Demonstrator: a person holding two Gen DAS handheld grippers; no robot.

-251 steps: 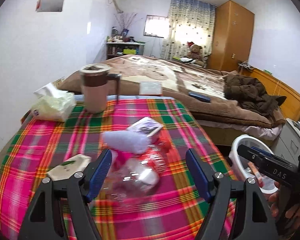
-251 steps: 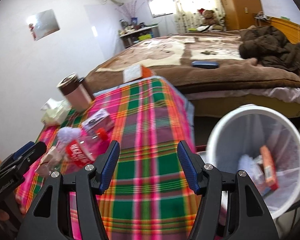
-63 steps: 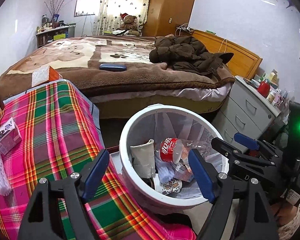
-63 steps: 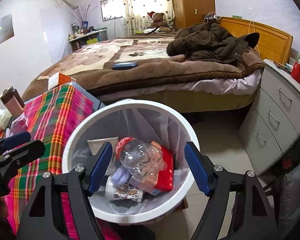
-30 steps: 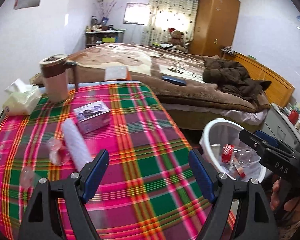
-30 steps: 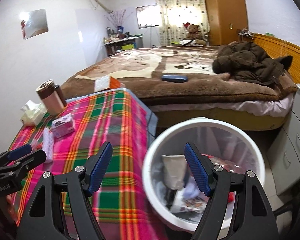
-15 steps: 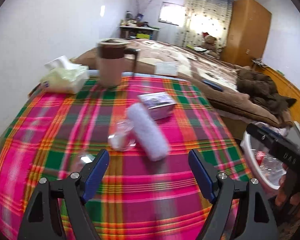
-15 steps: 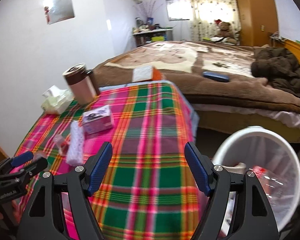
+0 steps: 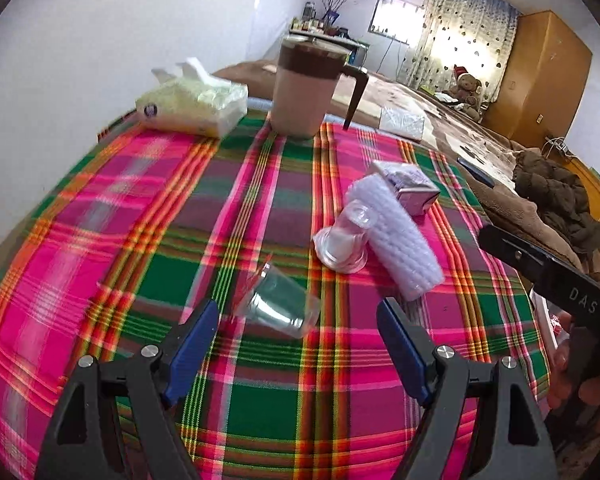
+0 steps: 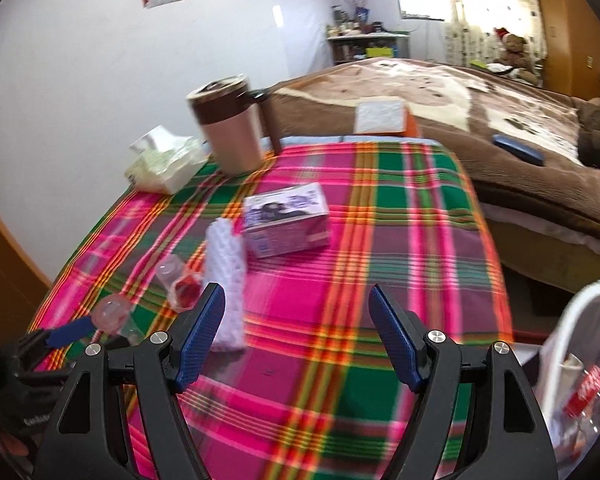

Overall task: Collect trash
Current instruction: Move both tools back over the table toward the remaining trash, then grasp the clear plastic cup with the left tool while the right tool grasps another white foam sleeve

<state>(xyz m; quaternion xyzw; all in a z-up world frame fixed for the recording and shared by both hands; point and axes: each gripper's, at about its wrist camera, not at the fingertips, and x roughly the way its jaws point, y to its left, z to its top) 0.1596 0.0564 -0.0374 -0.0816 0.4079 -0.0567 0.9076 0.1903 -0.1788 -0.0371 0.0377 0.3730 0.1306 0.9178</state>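
Low in the left wrist view, the left gripper (image 9: 296,344) hangs over the plaid table (image 9: 148,208) with its jaws spread wide and nothing between them. Just ahead of those jaws lies a clear plastic cup (image 9: 278,306), tipped on its side with its mouth toward the camera. That looks like the next piece to go. The step in hand, I'd say, is lining up for a pickup; the jaws need to drop around the cup and close gently, since thin plastic will likely crumple or skid. Up and to the right sit a second clear cup (image 9: 342,242), a white foam sleeve (image 9: 396,240) and a small purple box (image 9: 410,188). The right gripper (image 10: 296,332) is open and empty too, with the white bin (image 10: 572,332) at the lower right edge.
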